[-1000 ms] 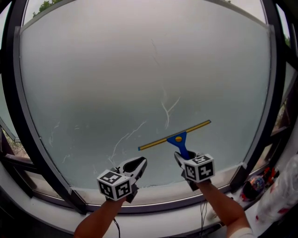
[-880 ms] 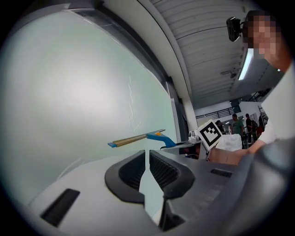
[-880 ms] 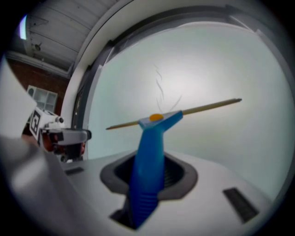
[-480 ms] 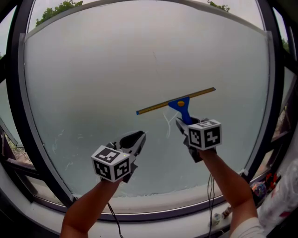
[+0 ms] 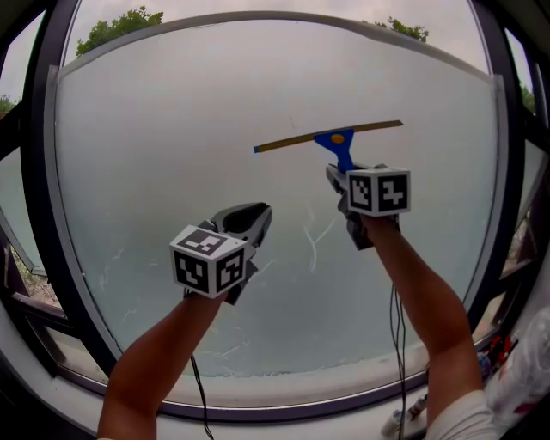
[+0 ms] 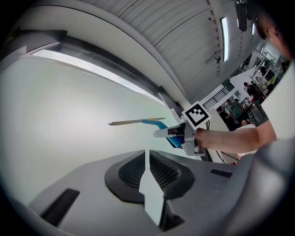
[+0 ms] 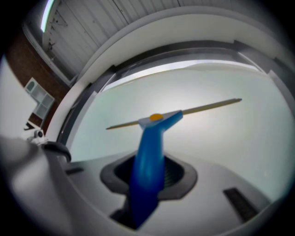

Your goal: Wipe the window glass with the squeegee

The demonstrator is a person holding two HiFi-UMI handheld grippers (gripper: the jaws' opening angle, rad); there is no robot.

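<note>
One squeegee; one window glass pane; two grippers, the left gripper and the right gripper.

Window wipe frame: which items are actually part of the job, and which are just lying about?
In the job:
- squeegee, clamped in the right gripper
- window glass

Just about:
- left gripper, shut on nothing
- trees outside
- people in the room behind
- ceiling light

Frosted pane in dark frame, treetops above its top edge; ribbed white ceiling, lit strip light indoors.
</note>
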